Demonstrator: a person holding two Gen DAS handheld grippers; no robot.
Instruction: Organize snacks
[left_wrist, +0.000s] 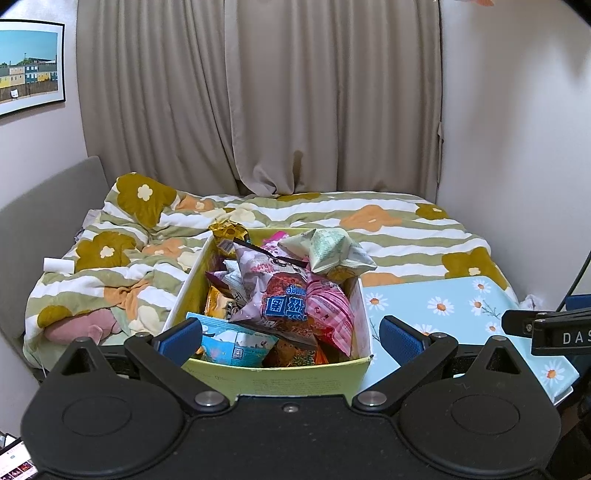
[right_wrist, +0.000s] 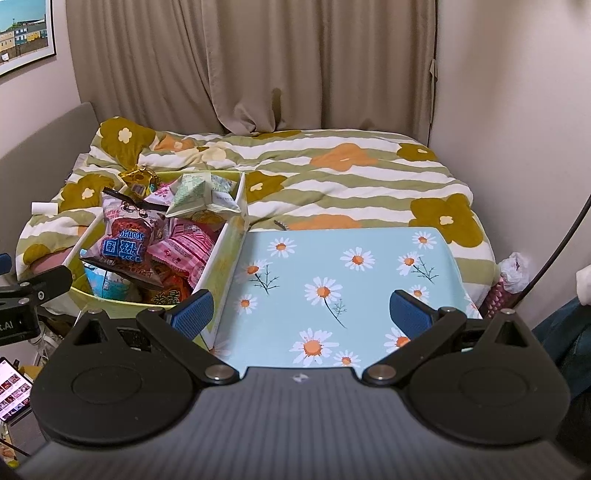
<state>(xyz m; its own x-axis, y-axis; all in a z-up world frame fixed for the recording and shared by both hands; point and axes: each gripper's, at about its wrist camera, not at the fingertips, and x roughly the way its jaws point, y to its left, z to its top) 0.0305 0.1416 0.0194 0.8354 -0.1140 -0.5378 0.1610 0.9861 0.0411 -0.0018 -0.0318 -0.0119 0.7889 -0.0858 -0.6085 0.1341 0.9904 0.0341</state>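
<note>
A yellow-green box (left_wrist: 280, 380) stands on the bed, heaped with several snack packets. On top lie a brown and blue packet (left_wrist: 284, 299), a pink checked packet (left_wrist: 328, 310), a pale green packet (left_wrist: 328, 249) and a light blue packet (left_wrist: 232, 341). My left gripper (left_wrist: 291, 336) hovers open just in front of the box, its blue pads (left_wrist: 181, 336) empty and about as far apart as the box is wide. In the right wrist view the box (right_wrist: 225, 258) sits at the left. My right gripper (right_wrist: 301, 314) hangs open and empty above a daisy-print blue board (right_wrist: 332, 266).
The daisy board (left_wrist: 454, 306) lies to the right of the box on a flowered striped blanket (right_wrist: 332, 177). Curtains hang behind the bed, a wall closes the right side, and a grey headboard (left_wrist: 44, 214) stands left. A phone screen (right_wrist: 13, 387) glows at the lower left.
</note>
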